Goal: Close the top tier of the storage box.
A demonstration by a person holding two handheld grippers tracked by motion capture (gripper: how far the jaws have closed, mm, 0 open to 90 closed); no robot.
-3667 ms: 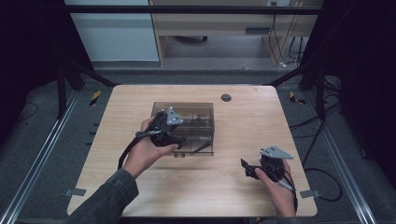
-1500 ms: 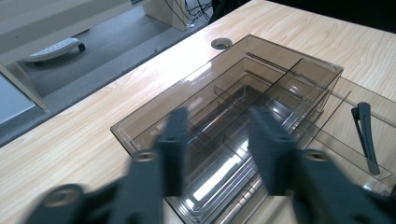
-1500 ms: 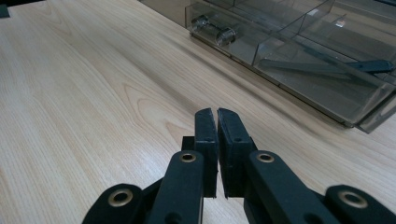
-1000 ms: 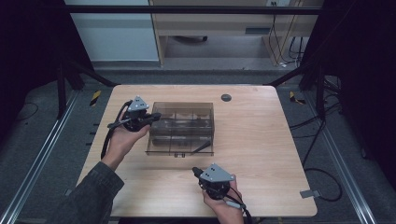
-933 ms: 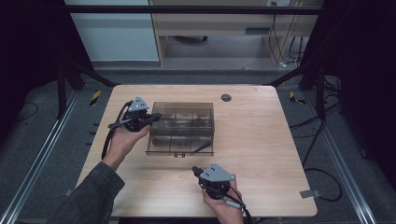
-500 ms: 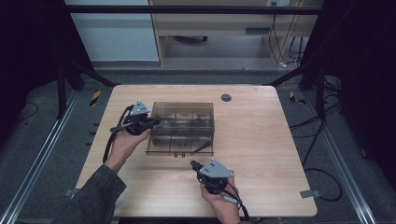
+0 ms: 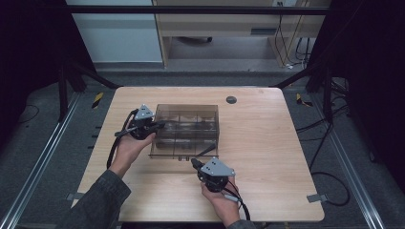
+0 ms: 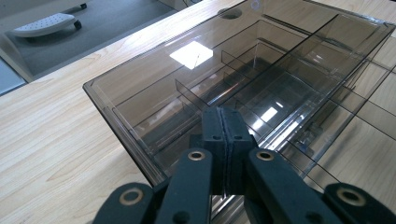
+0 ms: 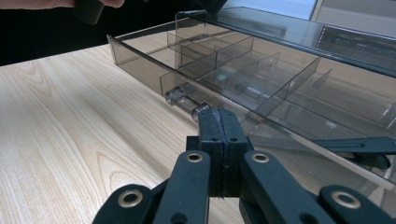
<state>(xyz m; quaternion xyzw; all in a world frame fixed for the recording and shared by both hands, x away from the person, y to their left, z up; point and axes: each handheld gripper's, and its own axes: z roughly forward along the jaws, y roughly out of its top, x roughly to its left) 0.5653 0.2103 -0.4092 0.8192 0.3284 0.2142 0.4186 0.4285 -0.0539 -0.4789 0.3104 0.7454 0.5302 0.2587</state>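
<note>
Smoky clear box (image 7: 186, 129) sits mid-frame on the worktop (image 7: 267, 157), its drawer (image 9: 196, 70) already slid partway out toward the bottom edge, so pulling it fully free looks like what's left. Left gripper (image 7: 155, 126) rests at the box's left wall, fingers pressed together on nothing; right gripper (image 7: 195, 163) noses up just beside the drawer knob (image 9: 184, 102), fingers also closed and empty. Plenty of bare wood lower right for the drawer to travel

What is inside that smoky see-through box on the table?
The box holds thin dividers that split it into compartments, and its drawer is pulled partway out. A black tool lies in the drawer. Glare and tint hide whether small things lie deeper in.
</note>
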